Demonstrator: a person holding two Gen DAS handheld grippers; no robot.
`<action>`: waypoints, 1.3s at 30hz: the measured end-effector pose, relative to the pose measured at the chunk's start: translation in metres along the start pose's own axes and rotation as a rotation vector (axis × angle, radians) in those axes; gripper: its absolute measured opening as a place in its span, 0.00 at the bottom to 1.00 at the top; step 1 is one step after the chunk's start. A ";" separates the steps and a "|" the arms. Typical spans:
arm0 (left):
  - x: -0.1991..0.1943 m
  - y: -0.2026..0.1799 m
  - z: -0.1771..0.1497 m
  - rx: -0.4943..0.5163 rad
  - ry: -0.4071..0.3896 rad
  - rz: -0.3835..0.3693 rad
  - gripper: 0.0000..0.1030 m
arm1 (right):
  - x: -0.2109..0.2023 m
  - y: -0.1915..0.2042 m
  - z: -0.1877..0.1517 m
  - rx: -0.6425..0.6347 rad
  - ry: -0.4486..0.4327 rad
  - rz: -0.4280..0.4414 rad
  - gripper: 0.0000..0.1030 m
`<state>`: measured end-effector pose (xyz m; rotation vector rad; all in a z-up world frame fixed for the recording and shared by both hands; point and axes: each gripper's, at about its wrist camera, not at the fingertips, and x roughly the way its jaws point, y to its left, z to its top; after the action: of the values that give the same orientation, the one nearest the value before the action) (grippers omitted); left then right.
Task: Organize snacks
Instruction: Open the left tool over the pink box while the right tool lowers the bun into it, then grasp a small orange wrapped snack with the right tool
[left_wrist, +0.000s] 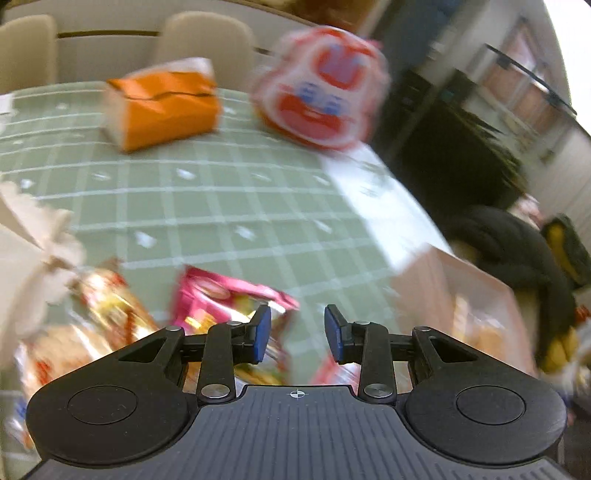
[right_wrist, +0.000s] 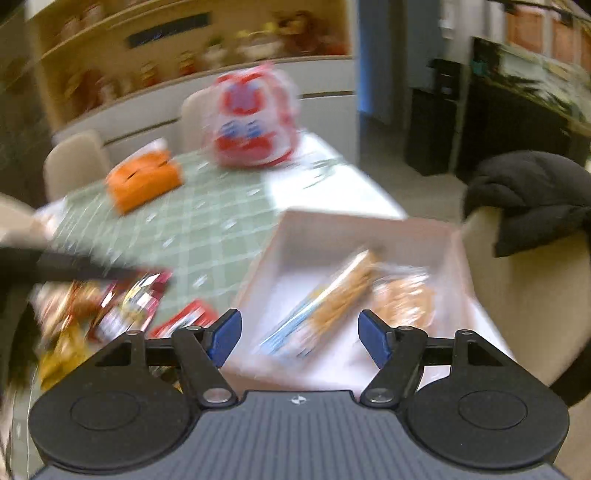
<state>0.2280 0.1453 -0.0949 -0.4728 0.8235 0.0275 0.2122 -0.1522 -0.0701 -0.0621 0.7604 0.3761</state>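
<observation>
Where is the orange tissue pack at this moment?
The orange tissue pack lies at the far end of the green checked tablecloth, left of the red-and-white bag, in front of the beige chairs.

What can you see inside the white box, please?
The white box holds two snack packets: a pretzel-stick packet and a second packet. The right gripper's body hides its near end.

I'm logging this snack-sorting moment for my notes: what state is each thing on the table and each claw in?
Left claw: open, empty.
Right claw: open, empty.
White rectangular box: open-topped, holding two snack packets.
Orange soft tissue pack: lying flat on the green checked tablecloth.
Red-and-white plastic bag: standing upright.
Pink snack packet: lying outside the box.
</observation>
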 end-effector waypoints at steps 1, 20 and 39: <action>0.003 0.010 0.003 -0.010 -0.011 0.020 0.35 | 0.001 0.011 -0.007 -0.013 0.021 0.026 0.72; 0.029 0.041 -0.009 0.122 0.154 -0.042 0.24 | 0.093 0.067 -0.012 0.104 0.118 0.120 0.72; -0.022 0.053 -0.060 0.014 0.228 -0.128 0.22 | 0.063 0.111 -0.046 -0.119 0.127 0.131 0.38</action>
<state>0.1602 0.1711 -0.1353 -0.5208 1.0142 -0.1528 0.1844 -0.0383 -0.1375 -0.1494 0.8699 0.5462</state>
